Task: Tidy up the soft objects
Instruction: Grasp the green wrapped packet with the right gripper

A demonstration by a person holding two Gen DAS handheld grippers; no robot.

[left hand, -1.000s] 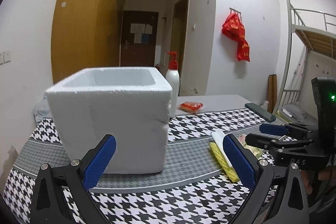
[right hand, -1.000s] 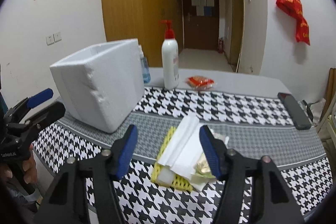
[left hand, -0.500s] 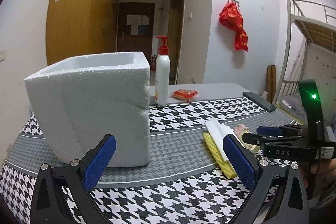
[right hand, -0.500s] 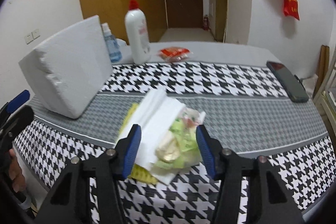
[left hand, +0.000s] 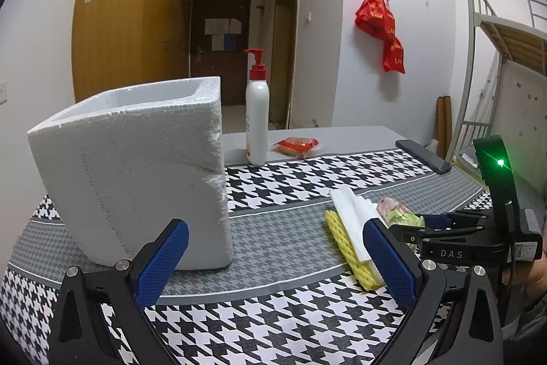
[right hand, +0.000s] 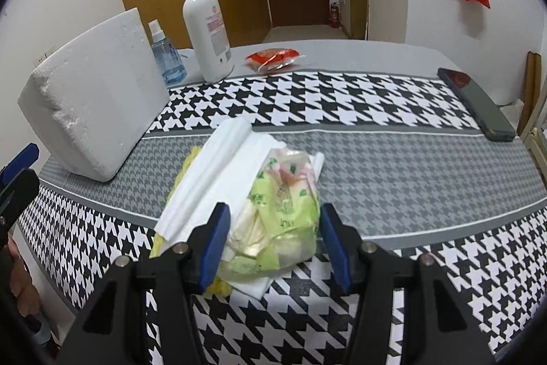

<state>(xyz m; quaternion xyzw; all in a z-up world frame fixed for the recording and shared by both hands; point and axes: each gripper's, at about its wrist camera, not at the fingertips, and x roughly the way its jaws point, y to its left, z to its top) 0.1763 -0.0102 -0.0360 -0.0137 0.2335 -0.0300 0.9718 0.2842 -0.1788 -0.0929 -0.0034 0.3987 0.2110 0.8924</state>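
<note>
Left wrist view: our left gripper (left hand: pixel 273 257) hovers with fingers wide apart, the foam box (left hand: pixel 136 173) ahead on the surface (left hand: pixel 280 242). Right wrist view: our right gripper (right hand: pixel 273 242) straddles the green tissue pack (right hand: pixel 280 218), fingers apart — we should close gently and low, sparing the white sheets (right hand: pixel 212 173).

Left claw (left hand: pixel 273 257): blue-padded fingers (left hand: pixel 160 259) spread wide, nothing between them, level and low over the surface. Right claw (right hand: pixel 273 243): fingers (right hand: pixel 215 243) parted, low over the surface, straddling an item; contact unclear. Part of a hand (left hand: pixel 523 274) grips its handle.
</note>
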